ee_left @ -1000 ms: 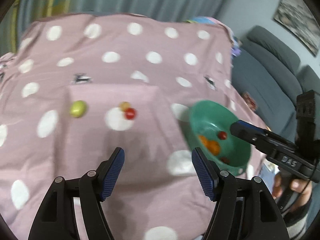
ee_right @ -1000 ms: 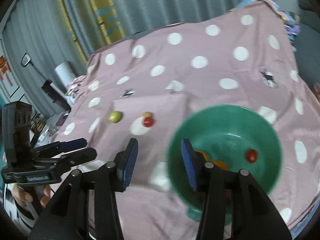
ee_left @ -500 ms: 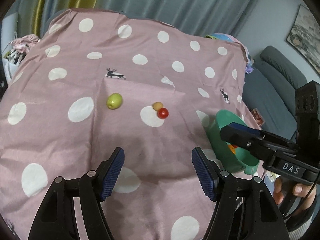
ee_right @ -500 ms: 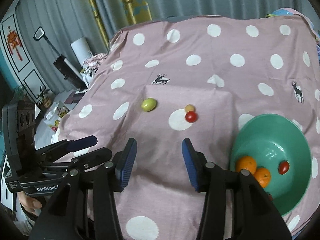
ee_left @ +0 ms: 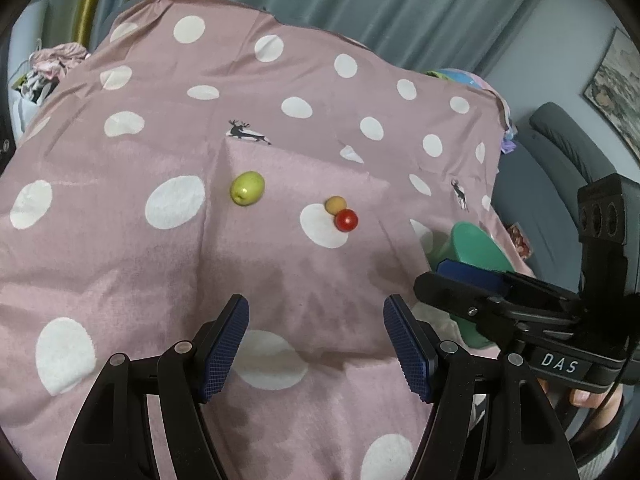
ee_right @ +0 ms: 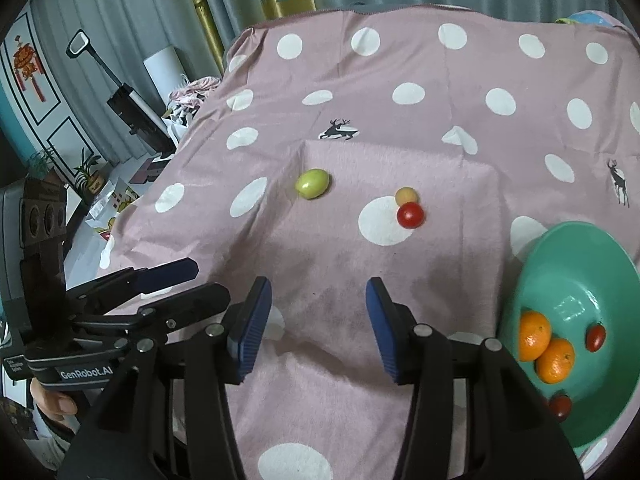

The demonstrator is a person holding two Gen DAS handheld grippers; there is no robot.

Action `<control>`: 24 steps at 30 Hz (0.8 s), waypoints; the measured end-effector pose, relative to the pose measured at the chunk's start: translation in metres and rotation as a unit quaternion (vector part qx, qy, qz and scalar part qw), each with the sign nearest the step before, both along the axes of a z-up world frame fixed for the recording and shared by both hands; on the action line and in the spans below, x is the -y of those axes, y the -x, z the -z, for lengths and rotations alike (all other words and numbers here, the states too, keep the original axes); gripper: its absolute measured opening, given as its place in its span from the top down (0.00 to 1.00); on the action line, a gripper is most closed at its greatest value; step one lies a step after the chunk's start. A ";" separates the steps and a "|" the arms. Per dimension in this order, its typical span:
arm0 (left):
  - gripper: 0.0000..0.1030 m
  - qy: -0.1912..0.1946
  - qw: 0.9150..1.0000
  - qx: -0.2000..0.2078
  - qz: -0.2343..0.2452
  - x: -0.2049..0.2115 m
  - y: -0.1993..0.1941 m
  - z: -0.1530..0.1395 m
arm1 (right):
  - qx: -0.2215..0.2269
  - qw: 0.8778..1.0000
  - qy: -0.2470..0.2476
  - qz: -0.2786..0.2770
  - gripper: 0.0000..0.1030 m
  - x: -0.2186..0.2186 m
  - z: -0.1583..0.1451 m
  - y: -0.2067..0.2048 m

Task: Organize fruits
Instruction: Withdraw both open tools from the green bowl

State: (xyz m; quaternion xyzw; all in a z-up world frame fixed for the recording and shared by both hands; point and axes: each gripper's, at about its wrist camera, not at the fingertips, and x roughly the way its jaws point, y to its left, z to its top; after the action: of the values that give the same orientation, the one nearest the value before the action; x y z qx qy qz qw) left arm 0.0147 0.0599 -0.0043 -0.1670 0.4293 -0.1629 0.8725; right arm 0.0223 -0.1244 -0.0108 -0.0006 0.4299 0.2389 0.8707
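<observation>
both the left hand-held gripper (ee_left: 316,344) and the right hand-held gripper (ee_right: 319,326) hover released, jaws empty, the right's just widening; red tomato (ee_right: 410,215), yellow fruit (ee_right: 406,195) and green fruit (ee_right: 312,183) lie ahead on the surface (ee_right: 440,264). green bowl (ee_right: 560,264), right, holds two oranges (ee_right: 534,335) and two tomatoes (ee_right: 595,336).

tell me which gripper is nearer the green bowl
Right. The right gripper hangs open just beside the green bowl; the left gripper is open farther off, on the far side of the right one.
</observation>
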 end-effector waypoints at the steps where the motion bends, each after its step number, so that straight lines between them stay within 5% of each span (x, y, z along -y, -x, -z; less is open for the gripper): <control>1: 0.32 0.000 1.000 -0.002 -0.001 -0.002 -0.001 0.001 | 0.001 1.000 0.000 -0.002 0.52 -0.002 0.002 -0.001; 12: 0.32 0.006 1.000 -0.013 -0.023 -0.033 -0.014 0.013 | 0.011 1.000 0.013 -0.018 0.50 -0.007 0.015 -0.005; 18: 0.32 0.042 0.999 -0.014 -0.020 -0.048 -0.019 0.014 | 0.013 1.000 0.015 -0.018 0.50 0.000 0.027 -0.012; 24: 0.32 0.021 0.999 -0.023 -0.009 -0.032 -0.038 0.015 | -0.001 1.000 -0.001 -0.006 0.50 0.013 0.040 -0.028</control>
State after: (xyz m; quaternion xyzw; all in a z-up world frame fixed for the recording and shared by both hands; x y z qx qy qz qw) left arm 0.0523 0.0922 -0.0191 -0.1929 0.4443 -0.1600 0.8601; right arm 0.0503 -0.1372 -0.0511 -0.0026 0.4305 0.2447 0.8688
